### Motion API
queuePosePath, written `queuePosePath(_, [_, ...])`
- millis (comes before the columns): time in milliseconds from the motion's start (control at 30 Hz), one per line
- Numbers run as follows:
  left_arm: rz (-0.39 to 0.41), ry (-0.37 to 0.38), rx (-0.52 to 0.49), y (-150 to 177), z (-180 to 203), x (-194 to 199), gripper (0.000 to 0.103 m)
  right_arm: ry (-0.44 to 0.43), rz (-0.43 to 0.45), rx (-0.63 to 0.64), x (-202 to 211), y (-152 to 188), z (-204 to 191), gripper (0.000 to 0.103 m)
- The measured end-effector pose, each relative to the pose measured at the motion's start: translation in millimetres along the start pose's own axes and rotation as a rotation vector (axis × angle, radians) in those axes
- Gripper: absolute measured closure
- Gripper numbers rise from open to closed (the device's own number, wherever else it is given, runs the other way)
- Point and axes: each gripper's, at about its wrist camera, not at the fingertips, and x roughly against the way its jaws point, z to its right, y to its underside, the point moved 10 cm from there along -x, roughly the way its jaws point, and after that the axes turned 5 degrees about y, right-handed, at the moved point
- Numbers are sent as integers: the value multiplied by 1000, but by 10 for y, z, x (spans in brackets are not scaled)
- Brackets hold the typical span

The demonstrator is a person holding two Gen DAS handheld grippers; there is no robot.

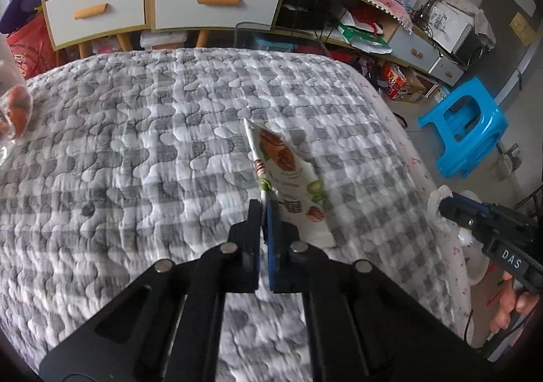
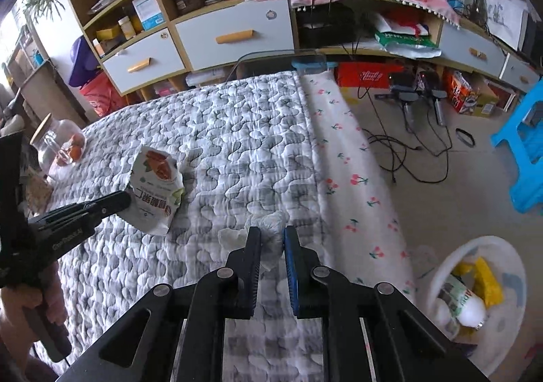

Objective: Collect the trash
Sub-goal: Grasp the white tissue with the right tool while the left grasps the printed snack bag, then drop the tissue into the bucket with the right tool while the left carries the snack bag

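Observation:
A white snack wrapper [image 1: 285, 165] printed with nuts hangs just above the grey checked quilt [image 1: 135, 144], and my left gripper [image 1: 264, 207] is shut on its near edge. The right wrist view shows the same wrapper [image 2: 156, 188] pinched at the tip of the left gripper [image 2: 124, 199]. My right gripper [image 2: 271, 236] is shut on a crumpled white tissue [image 2: 269, 222], which bulges past its fingertips. In the left wrist view that right gripper [image 1: 443, 207] sits at the bed's right edge with the tissue [image 1: 436, 197] at its tip. A hand holds each gripper's handle.
A white bin [image 2: 451, 256] with yellow and white rubbish stands on the floor, right of the bed. A glass jar [image 2: 61, 148] of orange fruit lies on the quilt at far left. A blue stool [image 1: 465, 124], floor cables [image 2: 407, 151] and a drawer cabinet [image 1: 217, 2] lie beyond.

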Motion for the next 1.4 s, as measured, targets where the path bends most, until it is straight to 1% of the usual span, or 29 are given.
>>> queuePosePath(133, [-4,4,10,87,73,131,100,-12,2,-27,130,46,69,88])
queuePosePath(200, [-5,19,12,143,142,199,100,-13,3,-36,191,75,101,88])
queuePosePath(400, [-5,46,-19,264,428,322,100,5,22,-43,409,170,235,88])
queuePosePath(600, [-8,73,-47,359,695,392,100,21,32,-75,600,291,515,88])
queuePosePath(867, [-35,103,-103,483,1096,309,100,74,40,-152,788,481,1143,88])
queuePosePath(967, [-49,119,-117,537,1233,259,100,109,36,-182,823,562,1412,88])
queuePosePath(1100, [-62,139,-141,584,1426,188,100,138,31,-255,875,687,1826,88])
queuePosePath(1233, [-73,156,-166,624,1630,106,100,157,28,-314,903,803,2157,88])
queuePosePath(1367, [-82,182,-188,654,1880,27,100,181,13,-344,882,901,2393,88])
queuePosePath(1400, [-84,190,-193,655,1950,5,100,183,7,-348,870,921,2426,85])
